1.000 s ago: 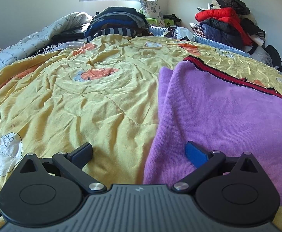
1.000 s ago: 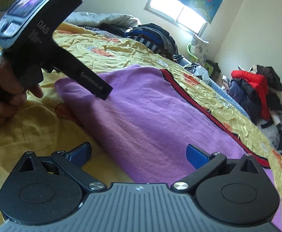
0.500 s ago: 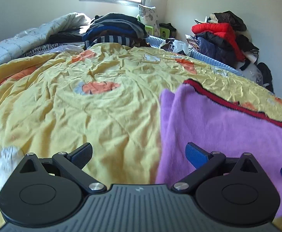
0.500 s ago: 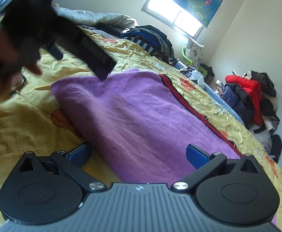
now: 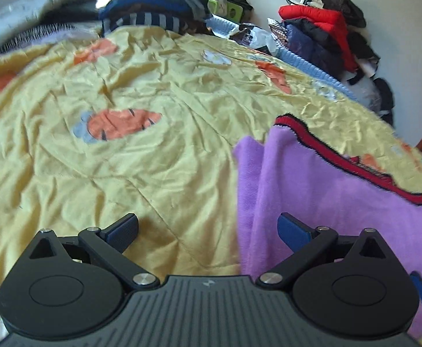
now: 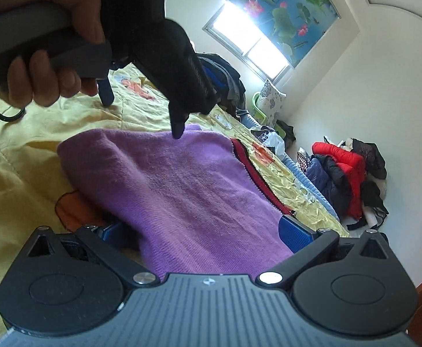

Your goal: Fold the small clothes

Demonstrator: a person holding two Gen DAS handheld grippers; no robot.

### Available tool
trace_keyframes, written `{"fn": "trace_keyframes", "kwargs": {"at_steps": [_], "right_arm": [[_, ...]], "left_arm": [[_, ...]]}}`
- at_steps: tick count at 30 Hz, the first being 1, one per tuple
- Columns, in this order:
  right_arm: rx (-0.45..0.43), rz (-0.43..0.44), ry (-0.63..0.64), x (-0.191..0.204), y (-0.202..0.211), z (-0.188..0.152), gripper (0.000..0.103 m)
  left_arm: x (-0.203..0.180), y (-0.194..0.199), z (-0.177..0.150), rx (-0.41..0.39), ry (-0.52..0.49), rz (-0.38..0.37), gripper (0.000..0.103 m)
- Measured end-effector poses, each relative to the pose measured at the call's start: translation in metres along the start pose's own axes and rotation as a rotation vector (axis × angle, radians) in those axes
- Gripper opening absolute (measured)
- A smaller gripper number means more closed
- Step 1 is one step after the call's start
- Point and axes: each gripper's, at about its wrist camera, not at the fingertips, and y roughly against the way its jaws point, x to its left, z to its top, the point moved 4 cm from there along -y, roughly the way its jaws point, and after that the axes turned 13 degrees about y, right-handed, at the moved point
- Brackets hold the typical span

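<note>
A purple knit garment [image 5: 332,202] with a red-and-black trim band [image 5: 355,164] lies flat on a yellow quilt [image 5: 153,156]. In the left wrist view my left gripper [image 5: 208,228] hovers open over the garment's left edge, one finger above the quilt and the other above the purple cloth. In the right wrist view my right gripper [image 6: 205,231] is open at the garment's [image 6: 187,190] near edge, with the cloth lying between its fingers and the left fingertip [image 6: 115,231] tucked partly under the fold. A hand [image 6: 37,43] holds the left gripper [image 6: 143,112] above the garment's far corner.
Folded dark and striped clothes [image 5: 156,8] are stacked at the far end of the bed. A heap of red and dark jackets [image 5: 323,34] sits by the wall on the right. A grey-white duvet [image 5: 22,20] lies at the far left. A cable [image 6: 2,112] trails below the hand.
The left gripper has moved forward along the garment's left side. The right gripper has closed in on the near edge, so the purple cloth now sits between its fingers.
</note>
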Motion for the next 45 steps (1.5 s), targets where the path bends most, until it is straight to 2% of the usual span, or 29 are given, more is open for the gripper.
{"fn": "trace_keyframes", "kwargs": {"at_steps": [3,6,23,26,30,42,45], "right_arm": [[-0.002,0.001,0.0,-0.001,0.0,0.0,0.103],[-0.002,0.0,0.001,-0.001,0.0,0.0,0.103],[-0.002,0.0,0.001,-0.001,-0.001,0.0,0.103],[-0.002,-0.001,0.002,-0.001,-0.001,0.001,0.103],[0.001,-0.004,0.001,-0.001,-0.002,0.002,0.103],[0.022,-0.028,-0.009,-0.006,-0.026,0.015,0.103],[0.025,-0.028,-0.013,-0.006,-0.033,0.019,0.103]], "left_arm": [[-0.011,-0.001,-0.005,-0.025,-0.063,0.056,0.103],[-0.018,-0.004,-0.009,-0.027,-0.092,0.072,0.103],[-0.035,-0.015,-0.011,0.002,-0.173,0.054,0.103],[-0.035,-0.02,-0.008,0.041,-0.199,0.005,0.103],[-0.032,-0.031,0.002,0.136,-0.205,-0.109,0.103],[-0.046,-0.059,0.028,0.262,-0.155,-0.374,0.103],[-0.053,-0.066,0.033,0.28,-0.136,-0.409,0.103]]}}
